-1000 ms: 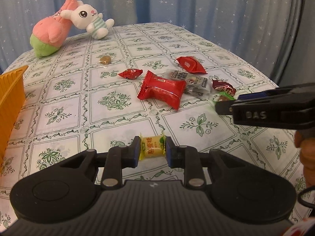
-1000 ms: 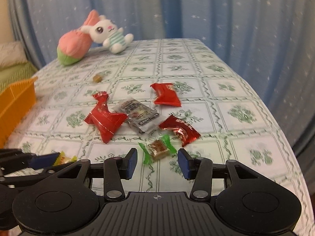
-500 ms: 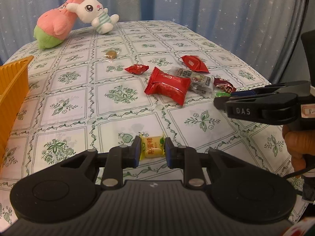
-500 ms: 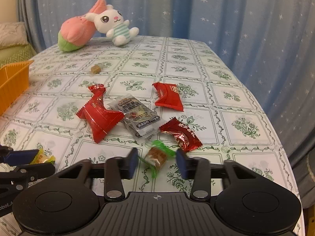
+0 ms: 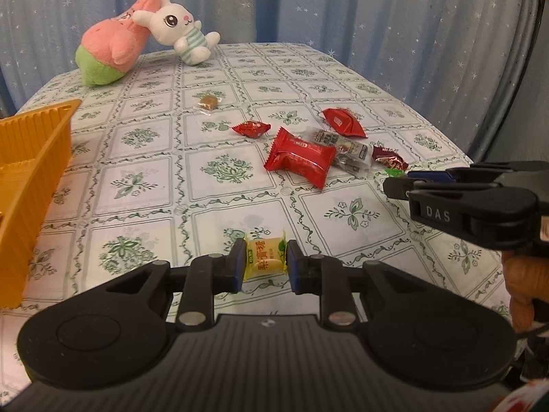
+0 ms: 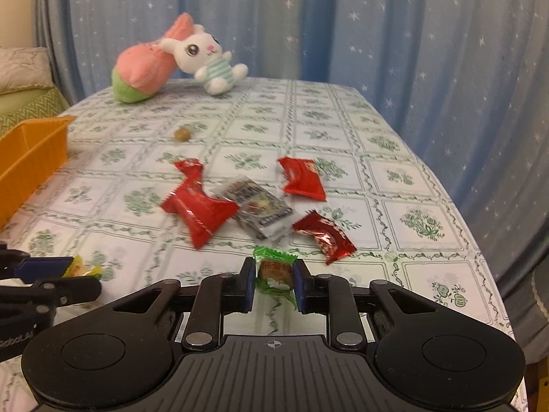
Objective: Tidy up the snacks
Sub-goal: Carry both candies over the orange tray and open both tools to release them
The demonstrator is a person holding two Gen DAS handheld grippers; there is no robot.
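Step in hand, as I read it: pick-up done w/ both hands, carry to the bin comes next. Left claw (image 5: 265,265) is pinching a yellow candy (image 5: 266,261) between its blue pads; candy sits clear above the desk (image 5: 144,185), near the front edge. Right claw (image 6: 273,281) has come down to its tightest & is pinching a green-wrapped candy (image 6: 275,271), brown centre between the pads, green twist ends sticking out above & below.

Next move, my guess: swing both claws left toward the orange basket (image 5: 31,158) at the desk's left edge, get over its rim, then let go. Basket is well apart from the right claw, so that hand has the longer trip. Grips are on small crinkly wrappers, so a slip is possible if the hands jerk.

Still on the desk, mid-right: big red pack (image 5: 300,160), clear-wrapped dark snack (image 5: 343,147) touching it, red packet (image 5: 344,123) behind, small red candy (image 5: 250,128), dark red candy (image 5: 389,158), and a lone brown candy (image 5: 208,103) further back. Two plush toys (image 5: 144,37) at the far edge, not part of the job.

Writing: yellow candy has orange Chinese characters, not fully legible to me. Right claw's arm reads "DAS" in the left wrist view. Green candy's label too blurred. Red packs: print too small.
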